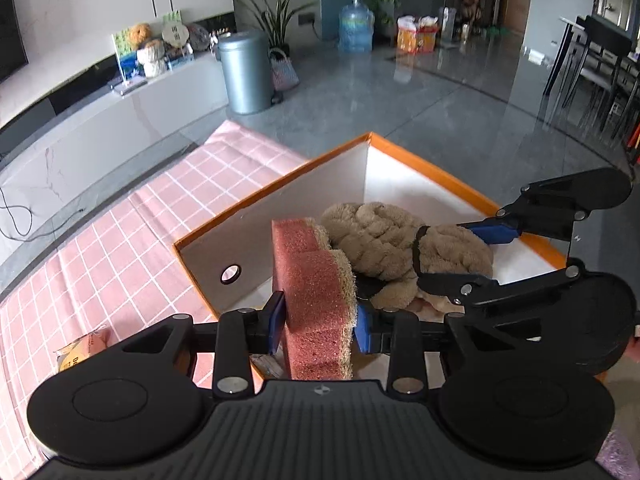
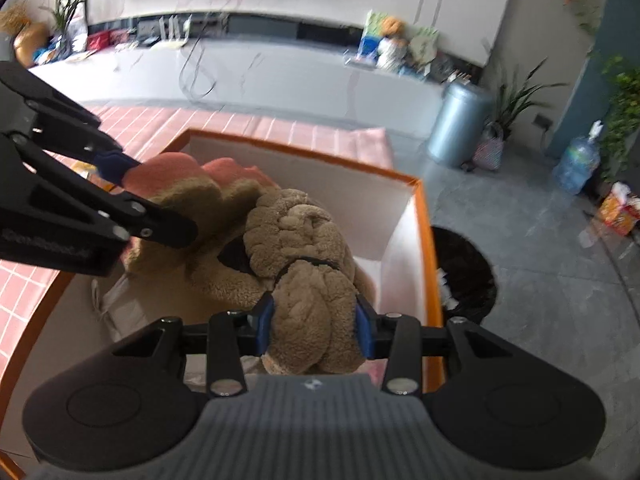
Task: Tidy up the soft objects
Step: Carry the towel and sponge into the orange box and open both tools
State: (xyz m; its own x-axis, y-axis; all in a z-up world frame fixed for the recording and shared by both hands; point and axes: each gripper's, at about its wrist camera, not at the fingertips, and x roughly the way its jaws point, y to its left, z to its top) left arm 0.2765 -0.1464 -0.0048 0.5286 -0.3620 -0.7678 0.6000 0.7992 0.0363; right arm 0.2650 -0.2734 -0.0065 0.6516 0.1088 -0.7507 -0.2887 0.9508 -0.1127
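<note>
The left gripper (image 1: 320, 322) pinches a pink sponge (image 1: 316, 300) between its blue pads (image 1: 277, 322), one pad on the pink foam face and the other on the tan scouring face. The sponge stands on edge, its long axis running away from the gripper, along the fingers, toward the far corner of the box (image 1: 280, 184). Its wavy outline shows from the side in the right wrist view, where the sponge (image 2: 188, 184) hangs over the left part of the box (image 2: 420, 216) with the scouring face toward the camera.

The right gripper (image 2: 314, 330) is closed on a tan plush toy (image 2: 308, 256), its pads pressing into the fluffy lower body from both sides. The toy is stretched lengthwise away from this gripper, with a thin black collar between the held body and the head, and the head points into the box. In the left wrist view the toy (image 1: 384, 240) lies across the frame, head toward the sponge and body toward the right gripper (image 1: 488, 256), and its head touches the sponge's scouring side.

Both things are over the open box, which has white inner walls and an orange rim and sits on a pink checked cloth (image 1: 120, 248). Whether the toy rests on the bottom or hangs above it cannot be told. A round hole pierces the box's near-left wall.
</note>
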